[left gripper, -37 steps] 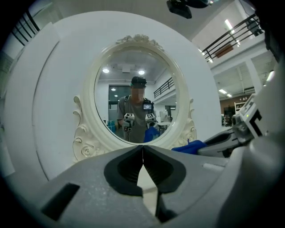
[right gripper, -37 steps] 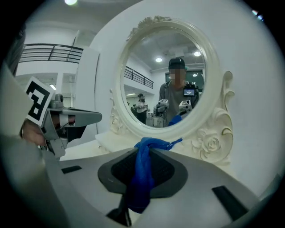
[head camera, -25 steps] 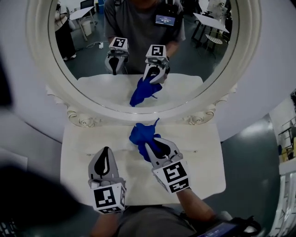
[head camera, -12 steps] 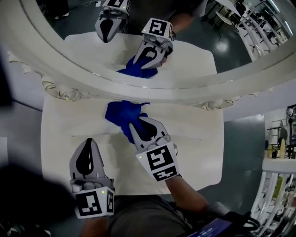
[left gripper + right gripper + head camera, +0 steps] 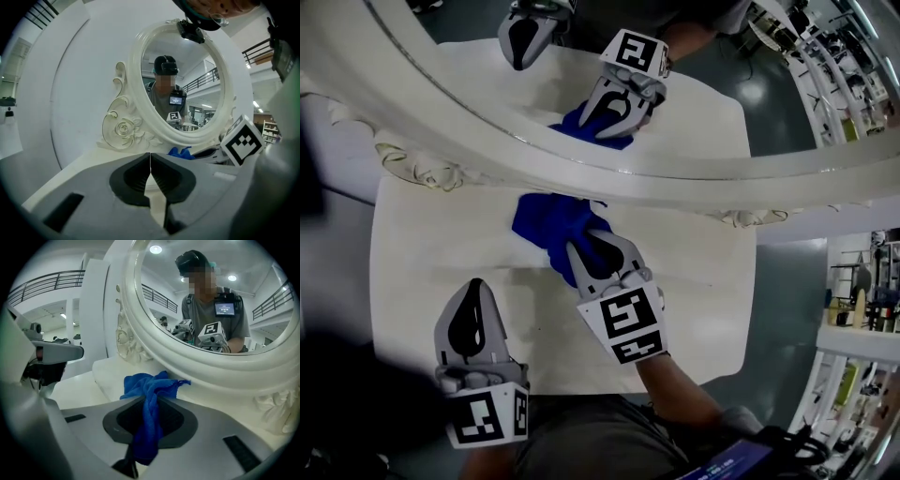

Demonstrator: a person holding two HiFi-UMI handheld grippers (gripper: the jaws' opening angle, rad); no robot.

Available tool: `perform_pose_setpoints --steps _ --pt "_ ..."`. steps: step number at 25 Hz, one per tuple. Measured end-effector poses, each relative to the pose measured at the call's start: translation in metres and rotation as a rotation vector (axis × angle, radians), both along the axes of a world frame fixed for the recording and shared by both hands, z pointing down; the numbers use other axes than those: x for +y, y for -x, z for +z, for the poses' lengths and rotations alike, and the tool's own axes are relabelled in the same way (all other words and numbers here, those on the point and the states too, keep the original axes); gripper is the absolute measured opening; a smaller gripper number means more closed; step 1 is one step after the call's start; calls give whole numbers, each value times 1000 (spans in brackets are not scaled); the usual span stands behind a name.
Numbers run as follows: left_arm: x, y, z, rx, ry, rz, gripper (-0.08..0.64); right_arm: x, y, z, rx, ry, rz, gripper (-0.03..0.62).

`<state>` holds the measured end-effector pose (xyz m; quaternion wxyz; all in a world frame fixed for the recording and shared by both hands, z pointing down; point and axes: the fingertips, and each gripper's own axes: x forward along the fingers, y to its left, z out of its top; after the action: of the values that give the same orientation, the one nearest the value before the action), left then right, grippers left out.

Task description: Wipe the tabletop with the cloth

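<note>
Cloth [image 5: 546, 223], blue, bunched, lies on the cream tabletop [image 5: 422, 244] in the upper middle of the head view, its far edge just beside the base of the mirror frame [image 5: 581, 159]. One twisted fold of the cloth [image 5: 149, 399] runs back between the jaws of the right gripper [image 5: 579, 258], which are pinched narrow on it; the rest spills out ahead onto the surface. In the right gripper view the right gripper [image 5: 151, 404] clamps the fabric at centre, with the loose part fanned toward the frame's lower rim. Left gripper [image 5: 473, 292] sits at lower left of the head view, well apart from the cloth, over the near left part of the tabletop. Its own view shows the left gripper [image 5: 150, 161] with jaws closed together, tips meeting, nothing between them. Carved scrollwork [image 5: 123, 129] marks the frame's lower left, also seen at the left in the head view [image 5: 412, 164]. Glass above reflects both grippers, the cloth and a person [image 5: 211, 310] in a grey top.
</note>
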<state>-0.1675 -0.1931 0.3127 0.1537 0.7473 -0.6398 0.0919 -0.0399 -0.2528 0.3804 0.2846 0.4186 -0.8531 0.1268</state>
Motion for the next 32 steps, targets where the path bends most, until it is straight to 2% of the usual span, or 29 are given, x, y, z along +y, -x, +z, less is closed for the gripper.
perform_pose_setpoints --steps 9,32 --pt "-6 -3 0 -5 19 26 17 -2 2 -3 6 11 -3 67" --pt "-4 -14 -6 -54 -5 85 17 1 -2 8 9 23 20 67"
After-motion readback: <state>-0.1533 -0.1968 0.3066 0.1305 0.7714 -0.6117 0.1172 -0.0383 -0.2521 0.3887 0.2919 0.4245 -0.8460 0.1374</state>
